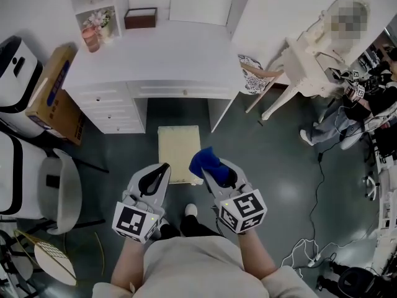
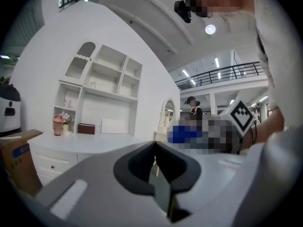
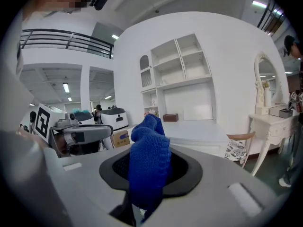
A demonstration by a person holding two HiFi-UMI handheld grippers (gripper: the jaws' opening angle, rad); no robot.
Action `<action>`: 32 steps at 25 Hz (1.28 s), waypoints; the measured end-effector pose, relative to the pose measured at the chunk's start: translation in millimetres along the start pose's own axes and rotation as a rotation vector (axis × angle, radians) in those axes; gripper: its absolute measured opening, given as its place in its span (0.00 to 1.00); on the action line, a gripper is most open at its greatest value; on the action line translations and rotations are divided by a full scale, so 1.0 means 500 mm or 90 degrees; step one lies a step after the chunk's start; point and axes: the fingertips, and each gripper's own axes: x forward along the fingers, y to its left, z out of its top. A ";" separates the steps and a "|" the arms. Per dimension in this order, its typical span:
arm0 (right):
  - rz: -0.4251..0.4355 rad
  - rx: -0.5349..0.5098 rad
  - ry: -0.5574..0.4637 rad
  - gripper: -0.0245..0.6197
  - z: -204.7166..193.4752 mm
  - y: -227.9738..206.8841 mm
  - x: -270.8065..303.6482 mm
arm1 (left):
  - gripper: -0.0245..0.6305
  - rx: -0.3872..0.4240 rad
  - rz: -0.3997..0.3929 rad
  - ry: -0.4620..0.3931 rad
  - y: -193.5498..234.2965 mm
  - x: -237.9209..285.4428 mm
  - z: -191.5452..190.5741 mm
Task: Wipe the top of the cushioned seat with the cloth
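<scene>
The cushioned seat [image 1: 178, 146] is a pale yellow square stool on the dark floor in front of a white desk [image 1: 155, 58]. Both grippers are held high above its near edge. My right gripper [image 1: 209, 170] is shut on a blue knitted cloth [image 1: 203, 159], which bunches up and sticks out past the jaws. In the right gripper view the cloth [image 3: 148, 155] fills the space between the black pads and hides the fingertips. My left gripper [image 1: 164, 166] is just left of it, shut with nothing in it; its pads [image 2: 137, 167] meet along a seam in the left gripper view.
A cardboard box [image 1: 54, 95] leans at the desk's left end. A white chair [image 1: 62, 194] stands at the left. A white vanity table [image 1: 307, 58] and a patterned stool [image 1: 251, 74] stand at the right, with people and cables [image 1: 317, 185] beyond.
</scene>
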 end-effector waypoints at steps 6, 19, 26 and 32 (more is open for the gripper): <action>0.010 -0.007 -0.037 0.23 0.037 0.016 -0.023 | 0.04 0.000 0.013 -0.008 -0.001 -0.015 0.017; -0.005 -0.022 -0.079 0.24 0.058 0.031 -0.046 | 0.04 0.011 0.013 -0.007 -0.004 -0.024 0.025; -0.006 -0.024 -0.081 0.24 0.065 0.036 -0.051 | 0.04 0.013 0.011 -0.010 -0.007 -0.021 0.030; -0.010 -0.020 -0.081 0.24 0.063 0.046 -0.049 | 0.04 0.008 0.006 -0.008 -0.004 -0.027 0.025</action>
